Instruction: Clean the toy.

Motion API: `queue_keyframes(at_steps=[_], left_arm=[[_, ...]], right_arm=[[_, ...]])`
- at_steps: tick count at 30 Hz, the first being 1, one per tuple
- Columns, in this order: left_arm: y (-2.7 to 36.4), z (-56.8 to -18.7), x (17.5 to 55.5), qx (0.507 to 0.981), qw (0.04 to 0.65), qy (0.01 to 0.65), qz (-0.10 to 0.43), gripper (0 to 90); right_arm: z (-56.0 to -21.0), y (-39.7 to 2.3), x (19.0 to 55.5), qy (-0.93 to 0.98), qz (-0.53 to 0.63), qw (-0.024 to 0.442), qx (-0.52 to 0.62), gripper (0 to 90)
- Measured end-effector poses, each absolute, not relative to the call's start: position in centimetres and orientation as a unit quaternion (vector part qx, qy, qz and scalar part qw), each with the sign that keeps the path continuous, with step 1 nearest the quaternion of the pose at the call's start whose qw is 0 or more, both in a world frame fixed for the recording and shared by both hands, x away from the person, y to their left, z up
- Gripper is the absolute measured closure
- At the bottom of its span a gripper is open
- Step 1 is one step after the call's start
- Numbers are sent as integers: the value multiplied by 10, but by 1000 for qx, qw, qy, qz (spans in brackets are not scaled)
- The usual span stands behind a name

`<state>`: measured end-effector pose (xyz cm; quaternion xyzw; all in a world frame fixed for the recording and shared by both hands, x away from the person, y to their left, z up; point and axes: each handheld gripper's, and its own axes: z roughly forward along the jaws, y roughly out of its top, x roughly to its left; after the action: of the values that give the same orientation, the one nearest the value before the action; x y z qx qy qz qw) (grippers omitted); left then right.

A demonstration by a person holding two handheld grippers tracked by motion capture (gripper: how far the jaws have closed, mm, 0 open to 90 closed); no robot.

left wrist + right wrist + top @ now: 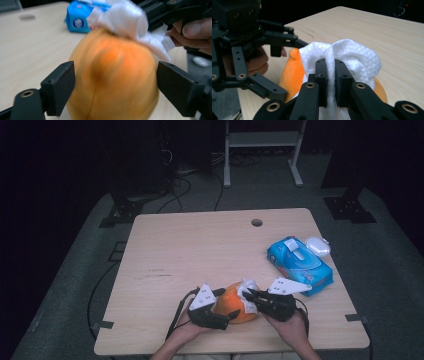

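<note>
Orange fruit (231, 306) sits near the front edge of the counter (200, 245), about midway along it, between the two hands. Round, smooth-skinned; judged firm and moderately light, likely to roll or slip under side pressure, so a hold across its widest part is best. White wipe (352, 55) is draped over the top of the fruit; soft, limp, probably damp, easy to pinch at a fold.

Left hand-held gripper (115, 90): jaws wide, one on each flank of the fruit. The view is blurred; the left pad looks in contact, the right pad may stand just off the skin. Cannot tell if it presses firmly.

Right hand-held gripper (331, 82): jaws nearly together, pinching a fold of the wipe against the top of the fruit.

Blue wipes pack (299, 264) lies near the right edge, a small white lid (318, 246) just beyond it.
</note>
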<state>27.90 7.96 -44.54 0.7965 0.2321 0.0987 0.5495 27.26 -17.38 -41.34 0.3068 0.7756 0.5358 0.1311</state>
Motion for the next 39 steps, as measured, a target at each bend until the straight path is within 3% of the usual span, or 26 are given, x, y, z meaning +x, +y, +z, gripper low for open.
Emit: queue_keyframes(at_steps=[4, 8, 12, 15, 19, 25, 32, 37, 39], left_arm=[[74, -445, 273, 807, 539, 208, 122, 285], [67, -443, 265, 825, 514, 175, 156, 316], [71, -444, 265, 823, 518, 176, 152, 336], [72, -445, 267, 821, 523, 178, 144, 329], [69, -444, 270, 813, 534, 199, 120, 200], [68, -445, 264, 827, 512, 173, 152, 300], [73, -447, 266, 824, 519, 177, 144, 324], [69, -441, 268, 802, 550, 193, 127, 119], [70, -441, 267, 812, 537, 181, 143, 158]], right_arm=[[-406, -163, 264, 781, 534, 147, 289, 815], [-404, -145, 254, 797, 529, 143, 254, 814], [-404, -156, 262, 792, 528, 143, 273, 816], [-407, -173, 269, 781, 525, 149, 304, 815], [-405, -168, 264, 786, 521, 151, 298, 814], [-406, -144, 253, 803, 518, 143, 257, 815], [-410, -185, 273, 777, 515, 160, 326, 816], [-413, -183, 272, 774, 525, 140, 325, 816], [-409, -173, 266, 778, 532, 135, 305, 815]])
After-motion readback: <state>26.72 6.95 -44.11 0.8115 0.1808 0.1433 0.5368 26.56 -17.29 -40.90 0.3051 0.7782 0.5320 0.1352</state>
